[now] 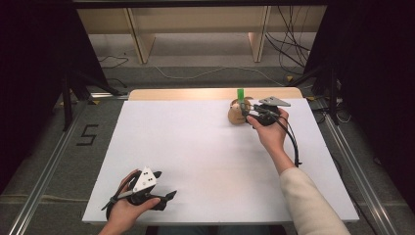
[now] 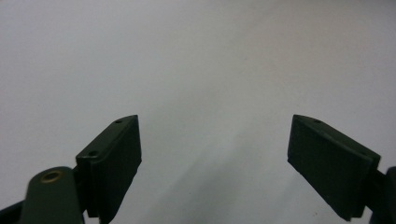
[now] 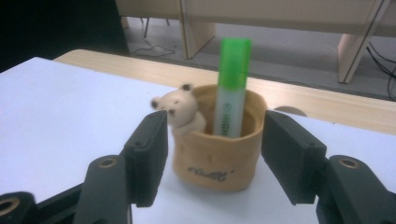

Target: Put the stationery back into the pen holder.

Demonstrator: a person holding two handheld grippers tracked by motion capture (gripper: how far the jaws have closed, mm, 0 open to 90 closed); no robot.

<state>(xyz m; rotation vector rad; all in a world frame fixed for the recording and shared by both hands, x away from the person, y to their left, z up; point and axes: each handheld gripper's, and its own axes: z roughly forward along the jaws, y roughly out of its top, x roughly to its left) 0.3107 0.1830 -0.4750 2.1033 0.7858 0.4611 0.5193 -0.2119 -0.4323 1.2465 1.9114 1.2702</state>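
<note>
**Hand-held gripper brackets the bear cup**

White sheeting covers the worktop (image 1: 205, 161), with wooden shelf legs and cables on the floor beyond. From the high view, the right hand-held gripper (image 1: 249, 113) sits at the far edge, just beside a tan cup (image 1: 238, 113); the left hand-held gripper (image 1: 169, 197) rests near the person, well apart from it.

Left gripper view: its jaws stand wide apart over bare white, nothing between them.

Right gripper view: the jaws are spread either side of the cup (image 3: 217, 147), not visibly touching. A green highlighter (image 3: 231, 86) stands upright inside, a small bear figure (image 3: 180, 109) at the rim. The cup looks light and tippable; squeezing low on its walls seems safest.
</note>
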